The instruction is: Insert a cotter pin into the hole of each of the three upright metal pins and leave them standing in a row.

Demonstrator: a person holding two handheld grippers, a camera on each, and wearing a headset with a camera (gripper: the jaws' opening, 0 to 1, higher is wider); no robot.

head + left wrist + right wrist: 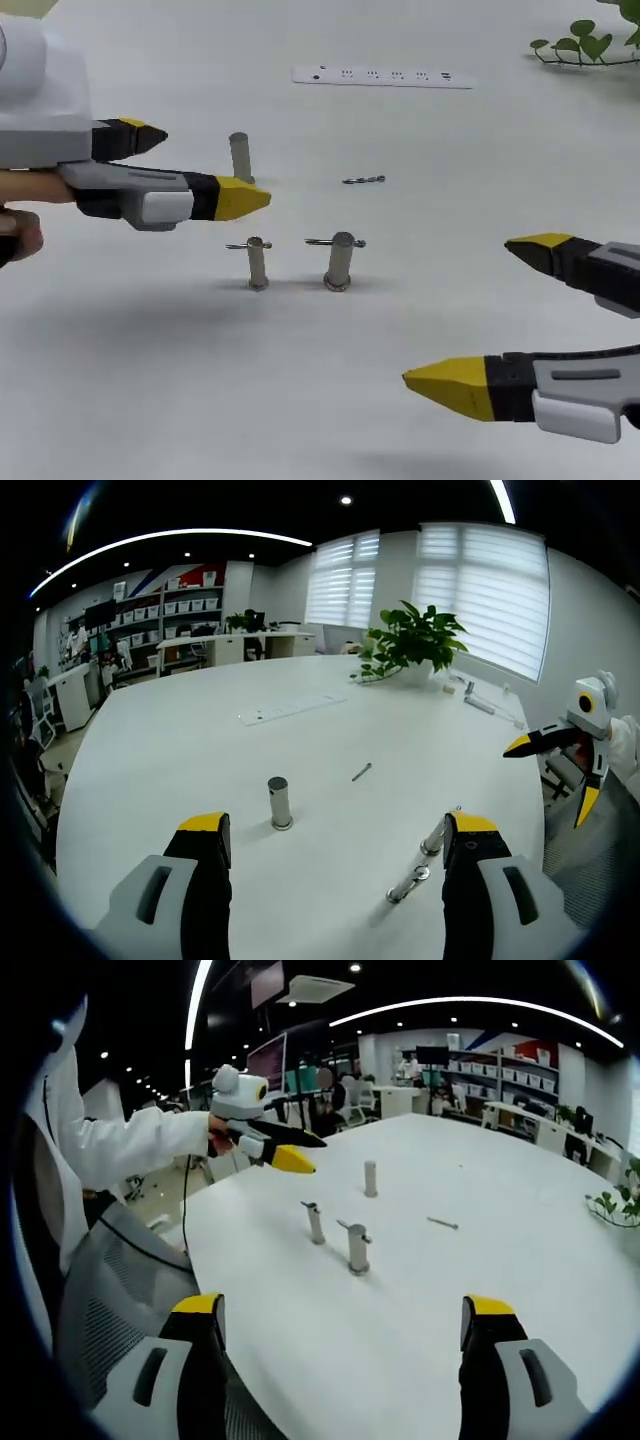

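Standing upright, 3 metal pins (340,262); 2 cotter pins (318,242) horizontal.

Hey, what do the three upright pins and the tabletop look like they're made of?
Back pin, front left pin and front right pin: grey metal, probably steel, brushed-looking, with a pale sheen along each shaft. Tabletop: smooth matte white, perhaps laminate; its look leaves that open.
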